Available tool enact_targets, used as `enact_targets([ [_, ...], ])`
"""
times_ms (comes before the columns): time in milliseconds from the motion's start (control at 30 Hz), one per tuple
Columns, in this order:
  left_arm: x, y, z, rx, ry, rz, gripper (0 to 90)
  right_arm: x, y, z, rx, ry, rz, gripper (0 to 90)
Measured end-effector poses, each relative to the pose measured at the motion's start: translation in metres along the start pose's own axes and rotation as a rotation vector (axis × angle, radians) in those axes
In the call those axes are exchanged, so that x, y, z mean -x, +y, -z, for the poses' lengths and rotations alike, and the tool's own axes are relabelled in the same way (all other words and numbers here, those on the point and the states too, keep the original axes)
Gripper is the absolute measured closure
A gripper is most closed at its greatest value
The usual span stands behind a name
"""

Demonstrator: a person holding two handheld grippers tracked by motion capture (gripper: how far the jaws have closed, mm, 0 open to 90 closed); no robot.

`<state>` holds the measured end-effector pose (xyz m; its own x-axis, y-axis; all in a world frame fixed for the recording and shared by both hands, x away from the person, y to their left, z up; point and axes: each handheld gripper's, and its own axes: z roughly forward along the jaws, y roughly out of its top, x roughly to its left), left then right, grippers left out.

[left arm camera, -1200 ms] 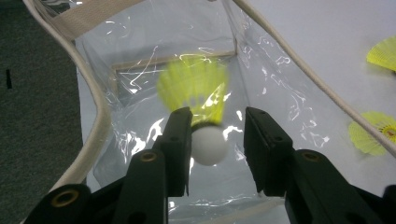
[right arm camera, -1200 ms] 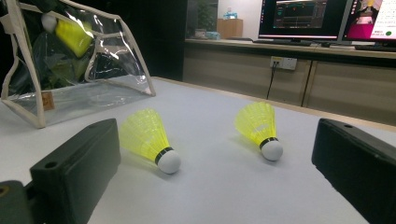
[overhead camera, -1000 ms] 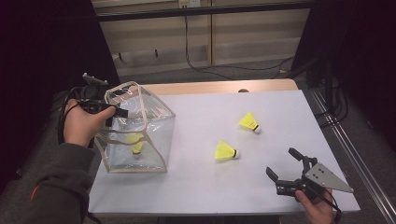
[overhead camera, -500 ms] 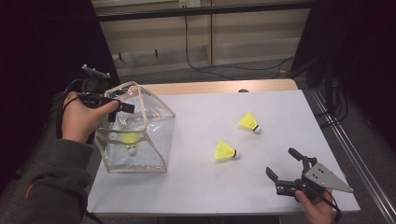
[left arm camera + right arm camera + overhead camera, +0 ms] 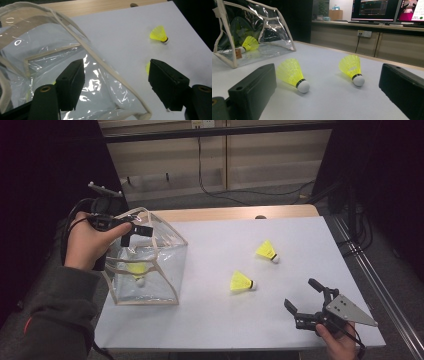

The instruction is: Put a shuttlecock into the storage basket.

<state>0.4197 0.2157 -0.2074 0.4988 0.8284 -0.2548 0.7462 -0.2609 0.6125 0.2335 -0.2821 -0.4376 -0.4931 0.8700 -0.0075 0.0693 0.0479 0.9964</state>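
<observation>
left gripper: over bag rim, jaws just been opening, nothing between. right gripper: jaws wide, empty, near two shuttlecocks on surface.

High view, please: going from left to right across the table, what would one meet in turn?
Left gripper → clear bag → nearer shuttlecock → farther shuttlecock → right gripper.
</observation>
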Motion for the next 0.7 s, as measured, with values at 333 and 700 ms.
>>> enact_targets([
  [333,0.014,0.005,-0.003,-0.008,-0.035,-0.034,24.4,0.0,0.0,0.0,0.001,0.003,-0.002,1.0],
  [700,0.028,0.006,-0.01,-0.018,-0.073,-0.061,23.9,0.001,0.0,0.0,0.003,0.002,0.0,0.9],
])
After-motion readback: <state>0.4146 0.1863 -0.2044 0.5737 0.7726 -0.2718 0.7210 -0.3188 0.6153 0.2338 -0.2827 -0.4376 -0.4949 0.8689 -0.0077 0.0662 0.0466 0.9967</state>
